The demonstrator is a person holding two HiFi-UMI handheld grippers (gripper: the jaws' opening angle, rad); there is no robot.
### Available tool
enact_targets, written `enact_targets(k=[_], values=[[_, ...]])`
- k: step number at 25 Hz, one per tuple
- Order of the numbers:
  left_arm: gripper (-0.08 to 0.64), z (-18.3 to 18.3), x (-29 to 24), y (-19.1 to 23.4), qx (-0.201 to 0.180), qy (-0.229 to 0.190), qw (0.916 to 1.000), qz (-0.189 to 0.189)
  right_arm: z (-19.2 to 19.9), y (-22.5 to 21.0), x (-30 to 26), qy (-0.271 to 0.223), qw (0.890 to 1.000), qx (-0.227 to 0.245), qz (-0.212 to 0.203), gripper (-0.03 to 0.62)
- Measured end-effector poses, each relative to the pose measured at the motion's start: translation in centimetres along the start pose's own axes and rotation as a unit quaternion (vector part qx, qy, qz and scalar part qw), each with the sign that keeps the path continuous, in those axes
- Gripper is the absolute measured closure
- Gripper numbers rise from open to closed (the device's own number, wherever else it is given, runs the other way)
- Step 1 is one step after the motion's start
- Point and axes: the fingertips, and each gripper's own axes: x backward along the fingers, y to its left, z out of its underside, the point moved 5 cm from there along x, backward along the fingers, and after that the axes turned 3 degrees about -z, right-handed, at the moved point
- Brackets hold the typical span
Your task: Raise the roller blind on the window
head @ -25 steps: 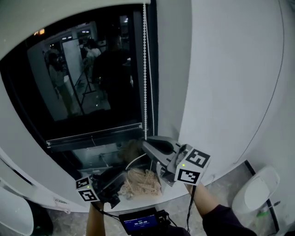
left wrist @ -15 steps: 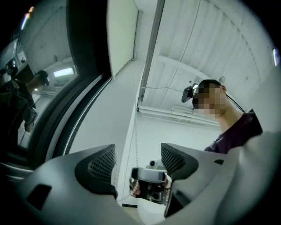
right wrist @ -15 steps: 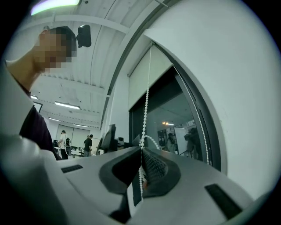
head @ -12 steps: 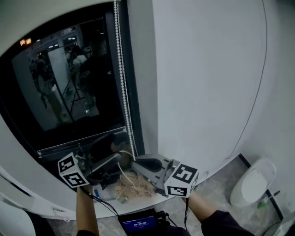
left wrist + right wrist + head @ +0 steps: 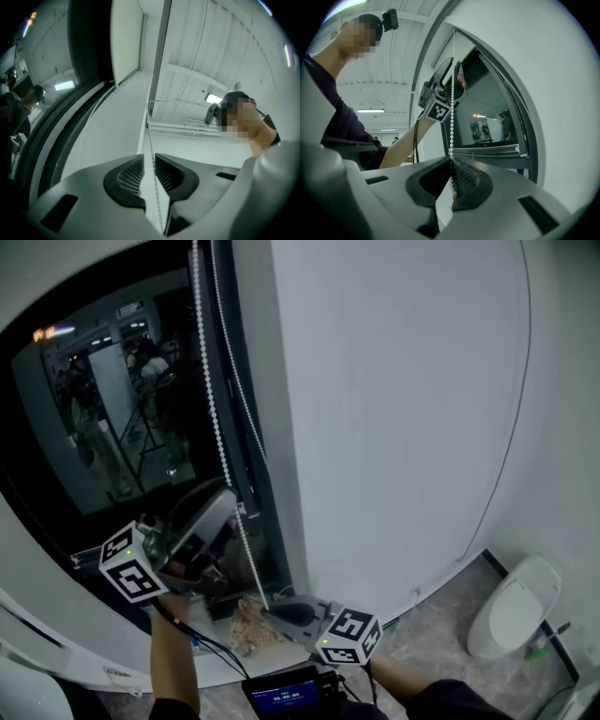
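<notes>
Hanging chain: the roller blind's bead chain (image 5: 214, 427) drops in two strands along the right edge of the window (image 5: 103, 409), just beside the white wall (image 5: 403, 427).
Left tongs: the left tongs (image 5: 230, 507) are raised against the window frame, above the right pair. Their jaws are closing with one strand of the chain (image 5: 149, 122) running between them. In the left gripper view (image 5: 149, 161) a gap shows on either side of the beads, so the pads are not pressing on them.
Right tongs: the right tongs (image 5: 269, 612) sit low, near the sill (image 5: 220, 657). Their jaws are together and clamped on the chain (image 5: 452, 93), which runs straight up from the pinch (image 5: 451, 161) towards the left pair.
Window: dark, uncovered glass in the head view, reflecting a lit room and standing figures.
Blind fabric: I cannot tell from these views where its lower edge sits.
Sill: a tangled beige heap (image 5: 246, 632) lies on it, below the left tongs and just beside the right ones.
Floor: a rounded white container (image 5: 516, 615) stands on the floor (image 5: 441, 624), well apart from both tongs.
</notes>
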Motion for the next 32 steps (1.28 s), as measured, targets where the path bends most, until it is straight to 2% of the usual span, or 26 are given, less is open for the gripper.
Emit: enact_targets(k=[2,6,11,13,15,20,25,28,30,32], values=[[0.525,-0.1,-0.5,-0.1,-0.013,0.014,0.9997,-0.013,1.5,-0.1,0.3,0.011,1.0,-0.012,-0.001,0.577],[0.538,1.7,-0.7,-0.7,-0.021,0.06,0.9979,-0.014,3.5,-0.2,0.6,0.033,0.999,-0.017,0.003,0.576],[0.541,3.2,1.6,-0.4,0.004,0.054,0.9981,-0.028,5.8,-0.7,1.0,0.091,0.996,-0.02,-0.009,0.572],[0.541,3.6,3.0,-0.1,0.001,0.055,0.9976,-0.043,5.4,-1.2,1.4,0.091,0.996,-0.023,-0.009,0.563],[0.541,4.4,4.1,0.2,-0.008,0.067,0.9959,-0.061,3.3,-1.9,1.9,0.064,0.998,-0.028,-0.007,0.527],[0.541,7.2,6.3,0.1,-0.026,0.099,0.9899,-0.098,-6.0,-2.5,2.0,-0.031,1.0,0.003,0.003,0.522],[0.541,9.6,8.1,-0.3,-0.043,0.125,0.9829,-0.128,-15.8,-1.9,0.6,-0.118,0.991,0.064,0.029,0.522],[0.541,11.2,8.9,-0.5,-0.056,0.154,0.9762,-0.143,-20.6,-0.8,-0.5,-0.162,0.984,0.073,0.012,0.522],[0.541,12.8,9.6,-0.4,-0.06,0.177,0.9713,-0.146,-22.8,0.2,-1.2,-0.177,0.981,0.084,0.005,0.522],[0.541,14.6,10.4,-0.4,-0.054,0.193,0.9687,-0.147,-24.2,0.6,-2.0,-0.178,0.978,0.102,0.017,0.522]])
